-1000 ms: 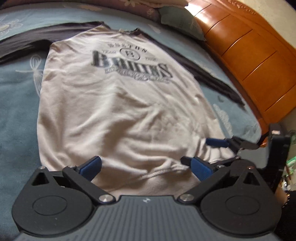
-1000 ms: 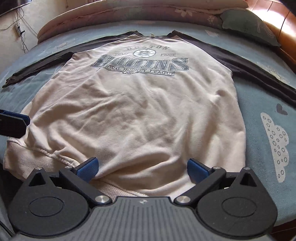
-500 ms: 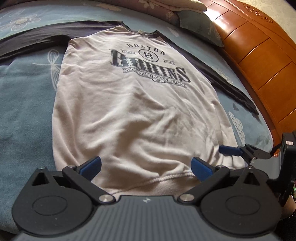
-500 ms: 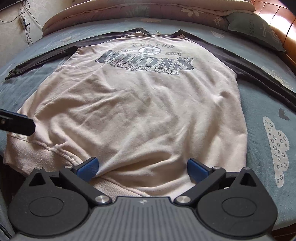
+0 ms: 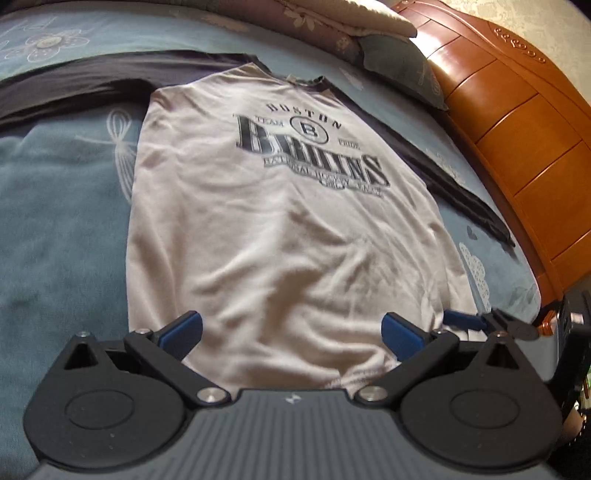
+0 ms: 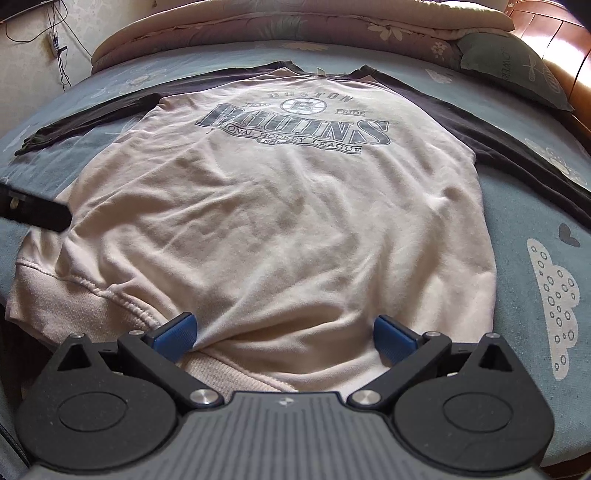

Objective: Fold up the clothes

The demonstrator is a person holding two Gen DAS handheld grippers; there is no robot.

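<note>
A cream sweatshirt [image 5: 288,229] with dark sleeves and a "Boston Bruins" print lies flat, front up, on the bed, its hem toward me. My left gripper [image 5: 291,332] hovers open over the hem's left half with nothing between its blue pads. My right gripper [image 6: 283,334] stands open over the hem's right half of the sweatshirt [image 6: 280,221], also holding nothing. In the left wrist view a blue finger [image 5: 461,320] of the right gripper shows at the shirt's right corner. One dark finger [image 6: 37,214] of the left gripper shows at the right wrist view's left edge. The left hem band is rumpled.
The blue patterned bedsheet [image 5: 55,229] surrounds the shirt. A wooden headboard [image 5: 517,140] runs along the right side. A dark pillow [image 6: 517,70] and a rolled quilt [image 6: 295,26] lie beyond the collar. Cables hang on the wall [image 6: 55,44] at far left.
Both grippers have pulled back from the hem, so more of the shirt shows. The left wrist view has swung so the shirt sits more centred. Both stay open.
</note>
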